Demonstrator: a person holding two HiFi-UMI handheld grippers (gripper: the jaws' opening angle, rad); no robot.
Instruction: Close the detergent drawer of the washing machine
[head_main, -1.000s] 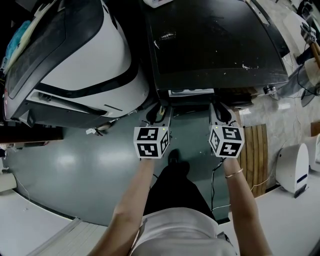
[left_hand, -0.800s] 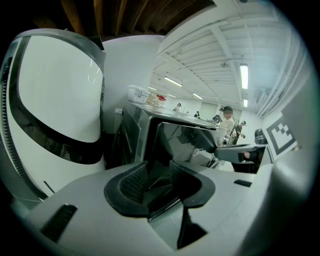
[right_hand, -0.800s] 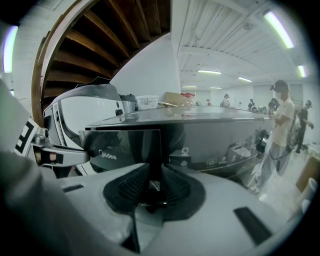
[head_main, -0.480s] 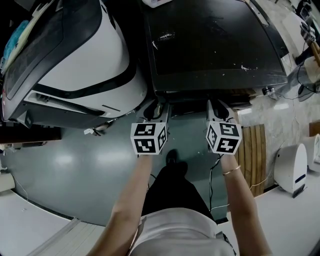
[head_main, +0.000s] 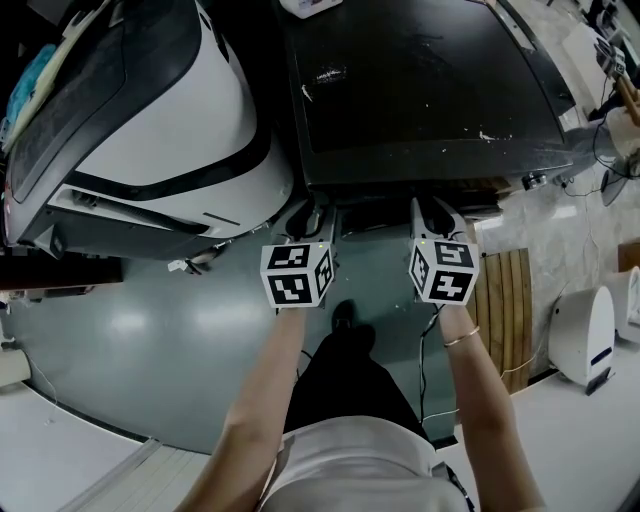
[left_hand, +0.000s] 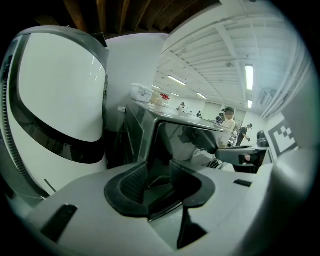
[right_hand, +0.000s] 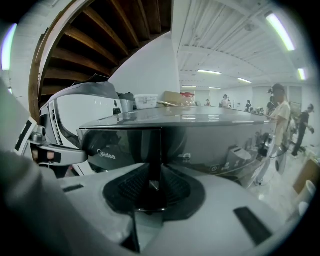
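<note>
1. The detergent drawer (head_main: 380, 208) sits in the front top edge of the washing machine (head_main: 430, 90), between the two grippers. From above it looks almost flush, though I cannot be sure it is fully home.
2. A shove on one corner alone could skew the drawer and jam it short of closed.
3. The left gripper (head_main: 308, 215) has its fingers (left_hand: 133, 185) spread, with nothing between them. The right gripper (head_main: 437, 212) shows a narrower gap and also holds nothing. Open tips could skid off the glossy front.
4. The machine's lid is flat, dark, shiny and dust-specked.
5. The neighbouring white machine (head_main: 170, 120) is rounded and has a black band.
6. The finger pads are ribbed black rubber.
</note>
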